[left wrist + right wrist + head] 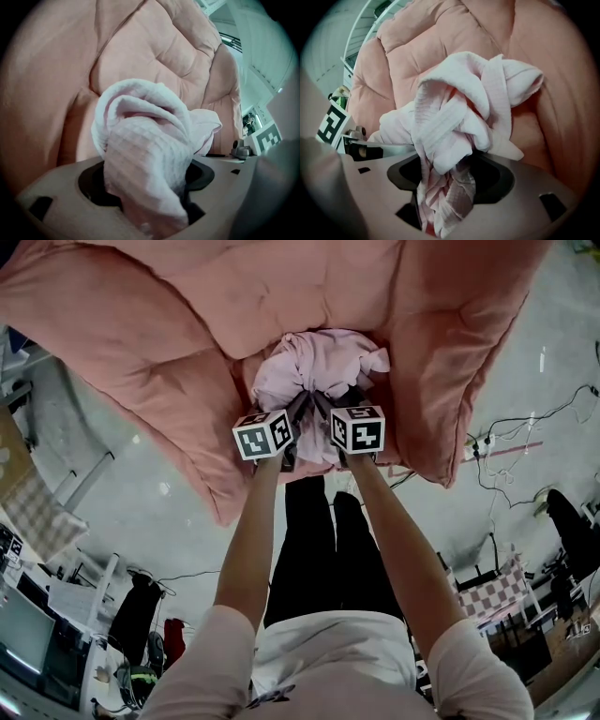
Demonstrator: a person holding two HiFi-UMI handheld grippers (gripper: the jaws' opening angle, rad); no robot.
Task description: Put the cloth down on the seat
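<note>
A pale pink waffle cloth lies bunched on the pink cushioned seat, in the hollow at its middle. Both grippers meet at the cloth's near edge: my left gripper to the left, my right gripper beside it. In the left gripper view the cloth fills the gap of the left gripper, with the seat cushion behind. In the right gripper view, folds of cloth hang loose through the right gripper. Both stand open, the pads hidden by fabric.
The seat's padded sides rise around the cloth. Grey floor surrounds the chair, with cables and a power strip at the right and a desk with a monitor at the lower left. The person's legs stand just before the seat.
</note>
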